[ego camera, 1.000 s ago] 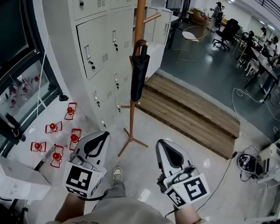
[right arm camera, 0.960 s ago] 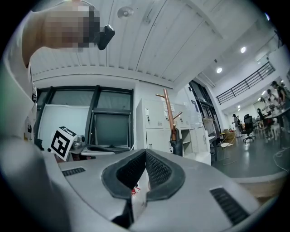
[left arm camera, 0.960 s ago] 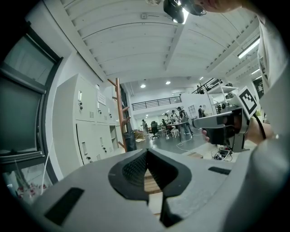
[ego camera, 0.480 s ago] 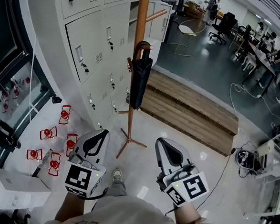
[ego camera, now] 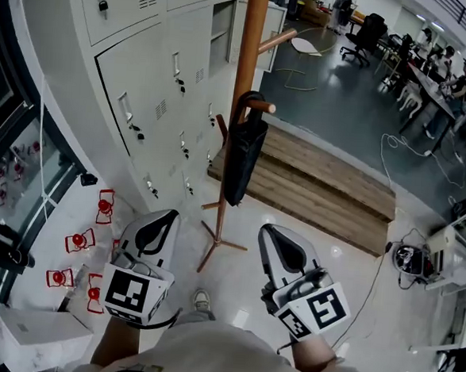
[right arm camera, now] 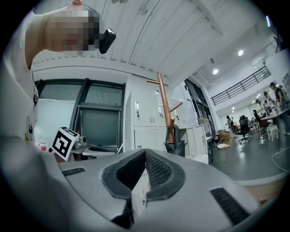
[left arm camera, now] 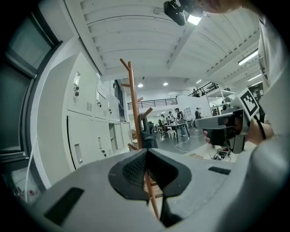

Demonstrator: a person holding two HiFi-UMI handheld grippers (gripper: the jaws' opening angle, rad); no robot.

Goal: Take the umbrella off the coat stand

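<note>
A black folded umbrella (ego camera: 244,154) hangs by its curved handle from a peg of the wooden coat stand (ego camera: 248,55), straight ahead of me. It also shows as the dark umbrella (left arm camera: 145,132) beside the stand's pole (left arm camera: 132,106) in the left gripper view, and as the umbrella (right arm camera: 176,144) on the pole (right arm camera: 165,105) in the right gripper view. My left gripper (ego camera: 160,222) and right gripper (ego camera: 277,238) are side by side, short of the stand, both shut and empty.
White lockers (ego camera: 141,79) stand left of the coat stand. Several red objects (ego camera: 78,242) lie on the floor at left, near a white box (ego camera: 39,336). A wooden step (ego camera: 328,192) runs behind the stand. Cables (ego camera: 407,261) lie at right; people sit at far desks (ego camera: 439,76).
Both grippers and I have moved toward the coat stand; the stand and umbrella appear nearer and larger. The jaws stayed shut.
</note>
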